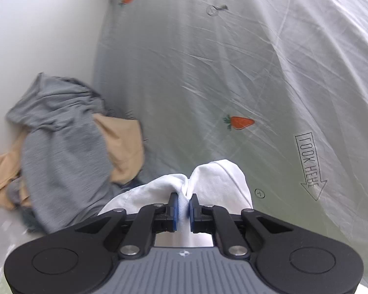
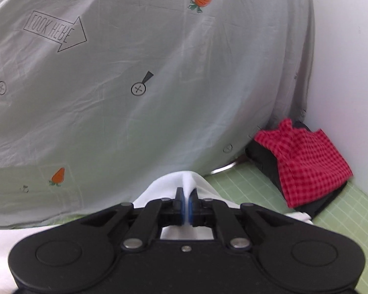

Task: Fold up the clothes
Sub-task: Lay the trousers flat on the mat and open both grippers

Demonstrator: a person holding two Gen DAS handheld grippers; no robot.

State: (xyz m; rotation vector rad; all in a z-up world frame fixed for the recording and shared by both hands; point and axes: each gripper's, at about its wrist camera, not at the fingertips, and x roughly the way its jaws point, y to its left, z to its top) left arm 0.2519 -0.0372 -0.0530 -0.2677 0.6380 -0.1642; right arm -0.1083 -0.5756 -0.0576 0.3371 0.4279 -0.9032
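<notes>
White cloth (image 1: 216, 178) is what you hold in both grippers. Your left gripper (image 1: 183, 208) has its blue pads (image 1: 174, 208) pinched tight on a bunched fold of it, and the fabric puffs up on both sides of the jaws. Your right gripper (image 2: 186, 207) is clamped the same way on another fold of the white cloth (image 2: 184, 183), with more of it spreading below and to the left of the tool.

Under your grippers lies a pale grey sheet (image 1: 233, 73) printed with carrots (image 1: 239, 122) and a "LOOK HERE" arrow (image 1: 310, 164). Off to your left, a grey garment (image 1: 61, 147) is heaped over a tan one (image 1: 125, 142), beside a white wall (image 1: 36, 36).

To your right, a red checked cloth (image 2: 309, 164) sits folded on a black object (image 2: 265, 161), which rests on a green gridded mat (image 2: 245, 186) past the sheet's edge.
</notes>
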